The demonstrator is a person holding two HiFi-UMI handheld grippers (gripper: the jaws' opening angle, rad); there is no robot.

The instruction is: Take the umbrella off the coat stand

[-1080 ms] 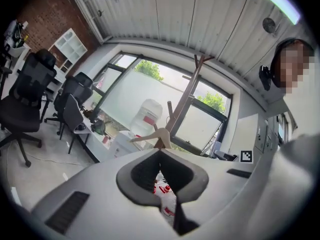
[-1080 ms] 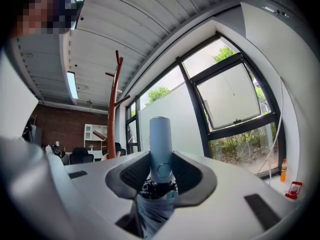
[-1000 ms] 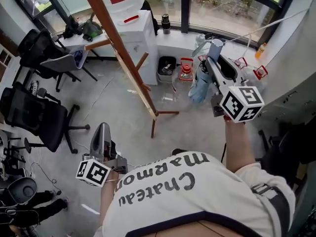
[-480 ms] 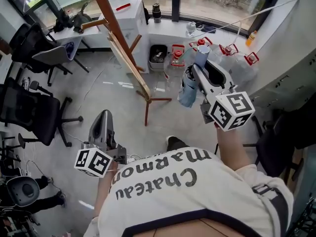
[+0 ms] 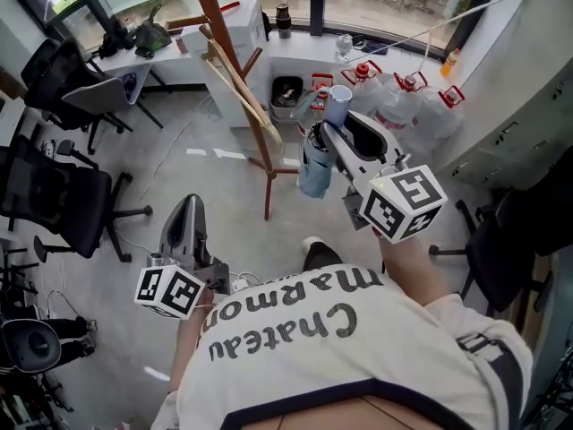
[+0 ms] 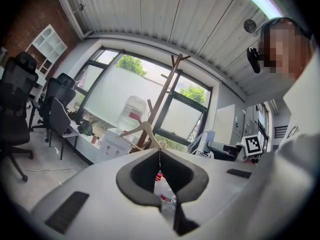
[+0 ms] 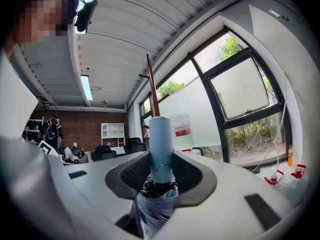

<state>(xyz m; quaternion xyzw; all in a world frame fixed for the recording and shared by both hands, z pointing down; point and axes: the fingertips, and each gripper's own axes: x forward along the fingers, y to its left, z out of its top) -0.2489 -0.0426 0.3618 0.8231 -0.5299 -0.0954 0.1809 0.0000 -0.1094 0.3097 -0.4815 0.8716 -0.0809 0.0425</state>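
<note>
right fingers [image 7: 129,178] tight around umbrella [image 7: 160,139]

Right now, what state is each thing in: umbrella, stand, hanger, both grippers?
umbrella: folded, off the stand, clamped at the base of its handle
right gripper: shut on the umbrella
left gripper: shut, empty
stand: upright, no umbrella on it
hanger: hung on the stand
</note>
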